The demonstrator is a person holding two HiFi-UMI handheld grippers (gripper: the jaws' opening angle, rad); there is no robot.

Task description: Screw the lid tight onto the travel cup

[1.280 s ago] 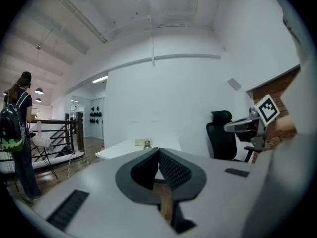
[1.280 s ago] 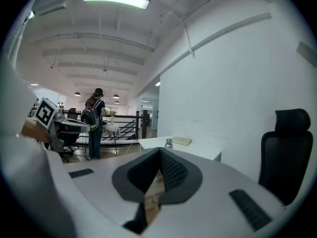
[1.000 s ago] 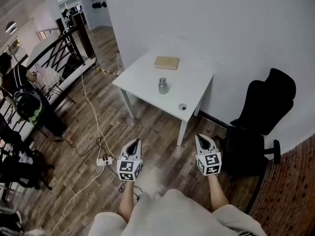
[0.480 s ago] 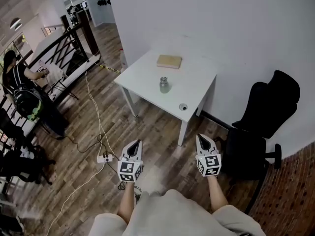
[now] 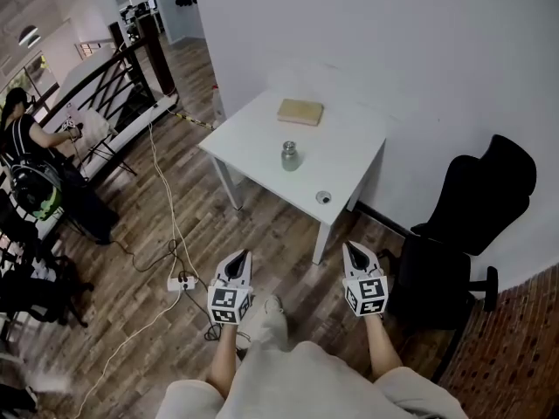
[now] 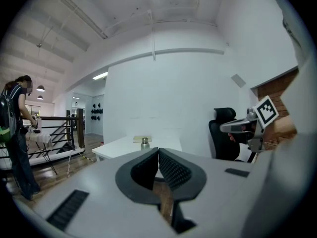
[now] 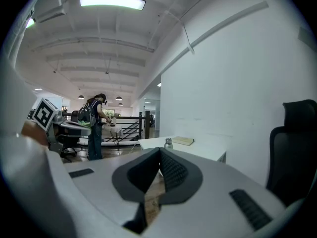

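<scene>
The task is not yet begun: the cup (image 5: 290, 155) stands mid-table (image 5: 253, 138), what looks like its lid (image 5: 324, 197) lies apart by the near corner, and the left gripper (image 5: 238, 258) and right gripper (image 5: 353, 250), jaws pressed together on nothing, hang well short of both.

Ahead of your left gripper (image 5: 239, 258), the travel cup (image 5: 290, 155) looks like dull metal, its counter (image 5: 253, 138) smooth matt white, the floor (image 5: 271, 234) grained wood.
</scene>
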